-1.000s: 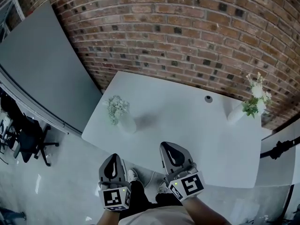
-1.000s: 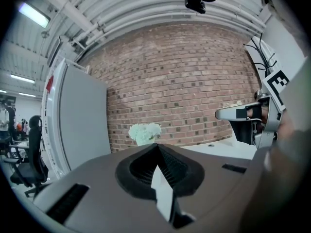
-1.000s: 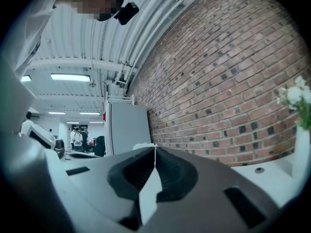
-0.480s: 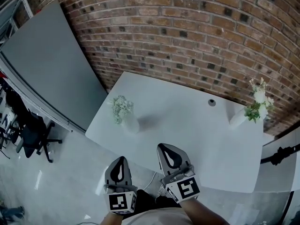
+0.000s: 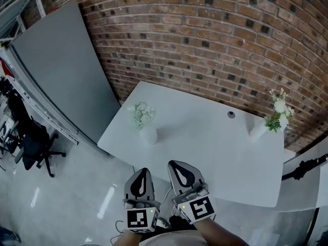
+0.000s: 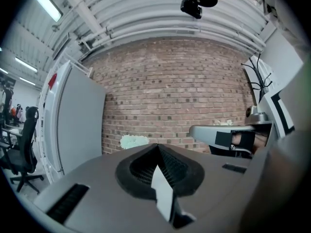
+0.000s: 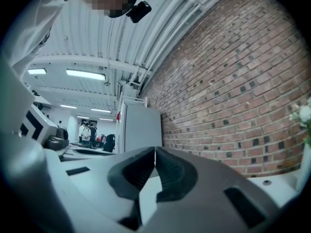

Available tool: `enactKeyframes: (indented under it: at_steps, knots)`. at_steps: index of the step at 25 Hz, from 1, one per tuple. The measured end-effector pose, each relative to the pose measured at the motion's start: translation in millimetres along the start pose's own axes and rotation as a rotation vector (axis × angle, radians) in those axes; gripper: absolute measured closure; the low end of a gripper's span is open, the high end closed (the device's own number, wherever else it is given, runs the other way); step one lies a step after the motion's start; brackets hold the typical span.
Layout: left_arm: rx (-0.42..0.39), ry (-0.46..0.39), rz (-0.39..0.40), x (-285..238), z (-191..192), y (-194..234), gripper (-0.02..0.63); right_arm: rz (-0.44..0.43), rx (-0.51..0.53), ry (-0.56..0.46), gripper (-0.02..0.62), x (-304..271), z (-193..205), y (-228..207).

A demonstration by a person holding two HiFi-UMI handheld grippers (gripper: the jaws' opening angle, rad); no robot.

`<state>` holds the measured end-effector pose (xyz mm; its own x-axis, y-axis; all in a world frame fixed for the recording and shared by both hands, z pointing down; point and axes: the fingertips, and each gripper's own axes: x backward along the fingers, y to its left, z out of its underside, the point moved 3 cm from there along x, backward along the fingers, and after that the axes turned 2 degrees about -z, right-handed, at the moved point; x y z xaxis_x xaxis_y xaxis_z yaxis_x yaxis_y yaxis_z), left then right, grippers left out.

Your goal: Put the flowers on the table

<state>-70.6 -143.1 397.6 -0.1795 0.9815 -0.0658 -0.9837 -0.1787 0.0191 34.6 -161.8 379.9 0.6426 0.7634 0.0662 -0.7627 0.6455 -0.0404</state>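
Tipping risk: left gripper (image 5: 144, 170) and right gripper (image 5: 172, 163), closed and empty, would shove rather than grasp the left vase (image 5: 148, 135) or right vase (image 5: 257, 129), seemingly light.

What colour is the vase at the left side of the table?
White. The left vase shows best in the head view.

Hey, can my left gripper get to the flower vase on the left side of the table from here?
Probably yes. Nothing stands between the left gripper and the flower vase, only bare table near its edge. The jaws are shut, though, so they would need to open first.
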Motion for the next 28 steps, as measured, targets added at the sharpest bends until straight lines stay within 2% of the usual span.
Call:
enactKeyframes:
  at_steps: [4, 12, 19, 28]
  knots:
    - [0.019, 0.009, 0.001, 27.9, 2.6, 14.4, 0.600, 0.005, 0.022, 0.013, 0.578, 4.6, -7.8, 34.2]
    - [0.035, 0.018, 0.018, 73.6, 5.9, 22.2, 0.600, 0.024, 0.047, 0.028, 0.578, 34.2, -14.7, 76.4]
    - [0.036, 0.025, -0.007, 88.2, 4.4, 23.0, 0.600, -0.011, 0.035, 0.021, 0.578, 37.8, -15.3, 91.8]
    - [0.035, 0.007, -0.017, 85.5, 0.2, 16.0, 0.600, -0.040, 0.020, 0.013, 0.578, 33.1, -17.6, 85.8]
